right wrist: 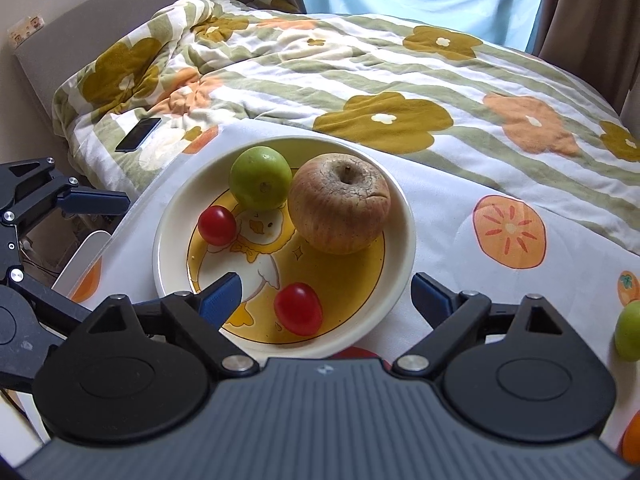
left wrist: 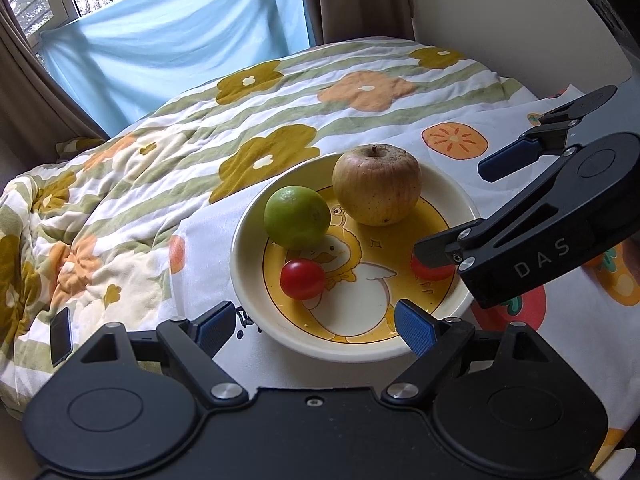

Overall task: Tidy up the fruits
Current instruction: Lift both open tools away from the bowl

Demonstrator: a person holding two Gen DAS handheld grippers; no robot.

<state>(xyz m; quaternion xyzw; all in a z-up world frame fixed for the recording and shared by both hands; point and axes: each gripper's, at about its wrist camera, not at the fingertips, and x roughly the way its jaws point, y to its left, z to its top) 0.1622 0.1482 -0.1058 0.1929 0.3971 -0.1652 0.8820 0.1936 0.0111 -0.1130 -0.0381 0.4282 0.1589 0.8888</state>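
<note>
Right gripper: our right gripper (right wrist: 324, 300) hangs over the near rim of the plate (right wrist: 404, 216) with its jaws spread wide and nothing between the pads; the cherry tomato (right wrist: 298, 308) just under them lies free on the plate.
Left gripper: our left gripper (left wrist: 314, 326) is also spread and empty, hovering at the plate's (left wrist: 240, 240) near-left rim.
On the plate: an apple (right wrist: 340, 208) at the far side, a green lime-like fruit (right wrist: 260, 178) touching it on the left, a second cherry tomato (right wrist: 217, 225) near the left rim.
Still off the plate: a green fruit (right wrist: 628, 334) and something orange (right wrist: 632, 438) on the bedspread (right wrist: 460, 208) at the right edge of the right wrist view, both cut off by the frame.
Deciding relation: those leftovers lie to the right of the right gripper, well away from the left one.
Nearer hand: we judge the right.
Long axis: the green fruit looks round, so we see no preferred grasp direction.
</note>
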